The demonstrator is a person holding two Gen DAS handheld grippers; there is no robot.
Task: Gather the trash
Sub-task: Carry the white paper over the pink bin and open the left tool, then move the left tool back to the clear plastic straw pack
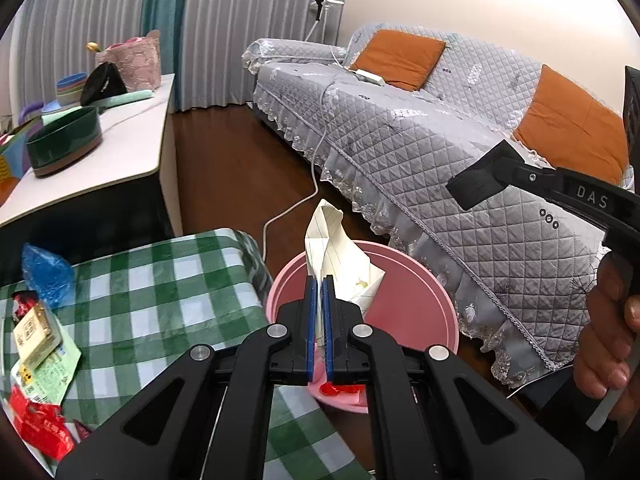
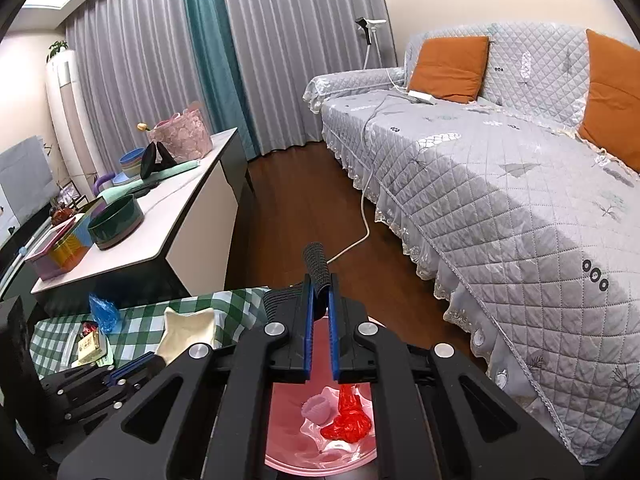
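Grey curtains point(image 2: 132, 80) with one teal panel point(image 2: 208, 52) hang at the back of the room, and a long sofa under a quilted grey cover point(image 2: 520, 208) runs along the right with two orange cushions point(image 2: 450, 68) on it. One white cable point(image 2: 364, 208) trails from the sofa down to the dark wood floor point(image 2: 288, 216).

On the left stands a white surface point(image 2: 160, 236) carrying one dark green round bowl point(image 2: 116, 222), a stack of coloured bowls point(image 2: 132, 164) and one pink lace-patterned basket point(image 2: 182, 140).

Nearer the cameras is a low surface under a green-and-white checked cloth point(image 1: 160, 292). Trash still lies on it at the left: one crumpled blue plastic bag point(image 1: 44, 276), one small yellowish carton point(image 1: 36, 336) on a green wrapper, and one red wrapper point(image 1: 36, 428).

Just beside this surface is one pink bin point(image 1: 416, 312). Inside it, the right wrist view shows one red plastic wrapper point(image 2: 348, 420) and one pale fluted paper cup point(image 2: 318, 408) on a clear wrapper.

The left gripper point(image 1: 319, 320) has its fingers closed on one crumpled sheet of lined white paper point(image 1: 336, 256), held above the bin's near rim. The right gripper point(image 2: 320, 320) has its fingers pinched on one black textured handle point(image 2: 318, 268) that sticks up between them over the bin; whether this handle is joined to the bin cannot be told. One hand point(image 1: 608, 328) grips the right gripper's body.
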